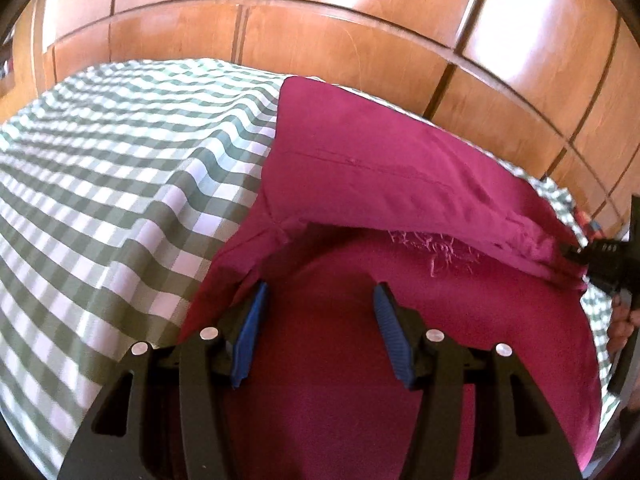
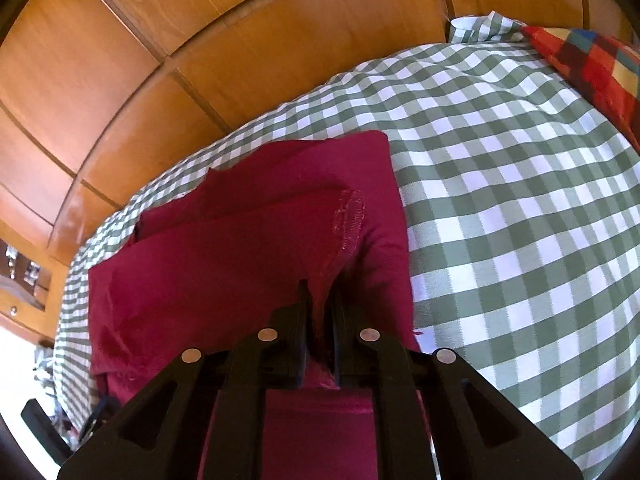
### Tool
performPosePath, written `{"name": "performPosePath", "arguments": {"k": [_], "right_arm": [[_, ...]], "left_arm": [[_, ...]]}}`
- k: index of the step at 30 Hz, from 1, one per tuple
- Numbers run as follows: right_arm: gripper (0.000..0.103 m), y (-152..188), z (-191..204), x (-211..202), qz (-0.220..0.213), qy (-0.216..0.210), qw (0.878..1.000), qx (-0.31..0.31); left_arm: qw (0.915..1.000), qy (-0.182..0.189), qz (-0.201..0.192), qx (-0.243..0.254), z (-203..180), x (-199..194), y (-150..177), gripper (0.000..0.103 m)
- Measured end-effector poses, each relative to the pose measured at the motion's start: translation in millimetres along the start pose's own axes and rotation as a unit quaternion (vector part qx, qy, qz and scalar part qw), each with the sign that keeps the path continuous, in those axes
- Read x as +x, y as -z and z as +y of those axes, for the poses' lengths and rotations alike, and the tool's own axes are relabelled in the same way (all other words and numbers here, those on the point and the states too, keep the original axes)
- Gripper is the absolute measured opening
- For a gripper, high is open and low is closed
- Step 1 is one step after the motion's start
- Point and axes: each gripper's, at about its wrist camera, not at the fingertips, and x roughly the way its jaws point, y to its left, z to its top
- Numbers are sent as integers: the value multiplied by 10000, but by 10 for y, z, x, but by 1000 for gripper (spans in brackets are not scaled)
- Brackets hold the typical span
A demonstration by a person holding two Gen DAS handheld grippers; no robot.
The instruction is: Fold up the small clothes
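A: Start at your right claw (image 2: 319,300). What has it got?

B: Its jaws are clenched on a pinch of the dark red garment (image 2: 240,248); the cloth runs up out of the jaws to a stitched hem just ahead. You hold it by an edge so that a whole flap rises with it, and in the left view that flap hangs stretched from the claw's tip at the right margin, casting a shadow on the layer beneath.

A: And your left claw (image 1: 318,300)?

B: Released. Its blue pads (image 1: 390,332) stand well apart, pointing down over the lower layer of the garment with nothing gripped. I'd judge you keep it there to pin that layer, or to take the near edge, while the flap comes over. Whether the tips touch the cloth I cannot tell.

A: Where does the garment lie?

B: On the bed, on the green and white checked sheet (image 2: 500,200), close to the side where the wooden panels (image 1: 320,40) run. Much of it looks already doubled, in flat layers.

A: Anything else close by?

B: A patchwork cushion (image 2: 592,68) at the far corner of the bed, well apart from the work.
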Motion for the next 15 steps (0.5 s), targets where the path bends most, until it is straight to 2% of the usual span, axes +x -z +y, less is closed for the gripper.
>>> {"name": "performPosePath", "arguments": {"k": [1, 3, 4, 5, 7, 9, 12, 15], "right_arm": [[11, -4, -5, -38, -29, 29, 10000, -56], [30, 4, 22, -181, -194, 275, 9992, -226], [46, 1, 38, -253, -301, 372, 9984, -286], [50, 4, 54, -348, -477, 442, 9972, -356], [50, 22, 150, -496, -757, 464, 9944, -576], [50, 48, 340, -532, -858, 378, 9916, -886], [50, 110, 657, -421, -869, 398, 9848, -1448], [50, 255, 871, -167, -672, 550, 9772, -1939]], "left_arm": [[10000, -24, 39, 85, -26, -46, -14, 54], [9999, 88, -50, 128, -42, -146, -60, 54], [9997, 128, -128, 145, -50, -210, -89, 54], [9994, 162, -248, 175, -61, -293, -141, 55], [9986, 241, -428, 173, -70, -382, -233, 59], [9979, 332, -511, 213, -108, -388, -357, 63], [9980, 240, -491, 311, -180, -228, -530, 63], [9990, 116, -299, 322, -218, -8, -607, 63]]}}
